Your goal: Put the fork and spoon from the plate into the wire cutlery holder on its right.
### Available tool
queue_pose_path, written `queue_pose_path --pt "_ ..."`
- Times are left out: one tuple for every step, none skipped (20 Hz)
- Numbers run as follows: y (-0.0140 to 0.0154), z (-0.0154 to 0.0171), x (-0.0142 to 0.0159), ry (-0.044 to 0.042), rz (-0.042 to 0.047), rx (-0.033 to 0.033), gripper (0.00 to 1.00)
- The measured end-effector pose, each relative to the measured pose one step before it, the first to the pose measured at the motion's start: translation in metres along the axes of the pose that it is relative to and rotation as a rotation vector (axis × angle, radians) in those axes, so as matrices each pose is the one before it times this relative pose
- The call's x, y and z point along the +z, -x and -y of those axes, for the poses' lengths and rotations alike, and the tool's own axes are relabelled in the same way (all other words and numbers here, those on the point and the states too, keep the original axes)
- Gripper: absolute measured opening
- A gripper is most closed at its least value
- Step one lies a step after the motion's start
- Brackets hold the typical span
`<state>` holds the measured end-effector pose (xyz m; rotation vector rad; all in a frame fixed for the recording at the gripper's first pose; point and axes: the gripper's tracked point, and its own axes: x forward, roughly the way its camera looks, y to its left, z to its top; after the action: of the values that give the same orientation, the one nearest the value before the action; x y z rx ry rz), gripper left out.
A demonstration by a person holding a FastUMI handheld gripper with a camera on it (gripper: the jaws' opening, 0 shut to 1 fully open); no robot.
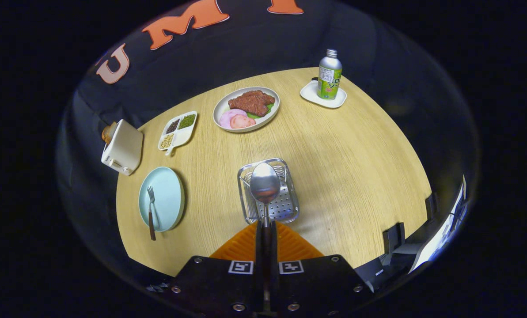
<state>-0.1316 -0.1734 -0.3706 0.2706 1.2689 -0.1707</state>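
Observation:
My gripper [267, 230] is shut on the handle of a metal spoon [265, 183]. The spoon's bowl points ahead and hangs over the wire cutlery holder [290, 211], a shiny rectangular basket with a perforated floor just beyond my fingers. To the holder's left lies a pale blue plate [168, 185] on the wooden table. A fork [150, 212] with a dark handle rests on that plate, its handle reaching over the near rim.
Farther back stand a plate of meat and ham slices [246, 108], a divided dish of beans [177, 129], a white toaster [122, 147] at the table's left edge, and a green bottle [329, 74] on a small white tray [309, 93]. The round wooden table [356, 168] ends close on the right.

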Motion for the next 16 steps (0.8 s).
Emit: queue_pose_path --pt "-0.00115 0.00290 0.00256 0.01507 -0.00124 -0.00551 0.08" --pt "-0.00037 0.00289 0.00481 0.01376 0.00663 -0.00036 0.08" --pt "0.00110 -0.00114 0.00798 0.00623 0.01649 0.01798 0.10" --pt "-0.00033 -0.00279 0.00687 0.00143 0.01012 0.02203 0.10" --pt "-0.00002 -0.00069 0.00431 -0.00126 0.01708 0.01841 0.11" --pt "0.00271 -0.00129 0.00863 0.00555 0.02779 0.01859 0.11" --pt "0.00343 0.00004 0.01061 0.00759 0.03718 0.01555 0.12" --pt "0.00439 -0.00335 0.01352 0.00826 0.05203 0.02482 0.12" --pt "0.00339 -0.00252 0.01593 0.00516 0.05842 0.02073 0.15" --pt "0.00376 -0.00505 0.01459 0.00593 0.06237 0.02568 0.17" --pt "0.00634 -0.00433 0.01571 0.01030 0.06215 0.01600 0.24" --pt "0.00368 -0.00441 0.01351 0.01766 0.05817 0.01134 0.27" --pt "0.00285 -0.00431 0.01297 0.01861 0.05801 0.00298 0.38" --pt "0.00420 -0.00501 0.01273 0.01546 0.05260 0.00477 0.42" --pt "0.00404 -0.00989 0.01211 0.01203 0.05380 0.00462 0.51" --pt "0.00317 -0.00948 0.01208 0.00864 0.04897 0.00480 0.55"
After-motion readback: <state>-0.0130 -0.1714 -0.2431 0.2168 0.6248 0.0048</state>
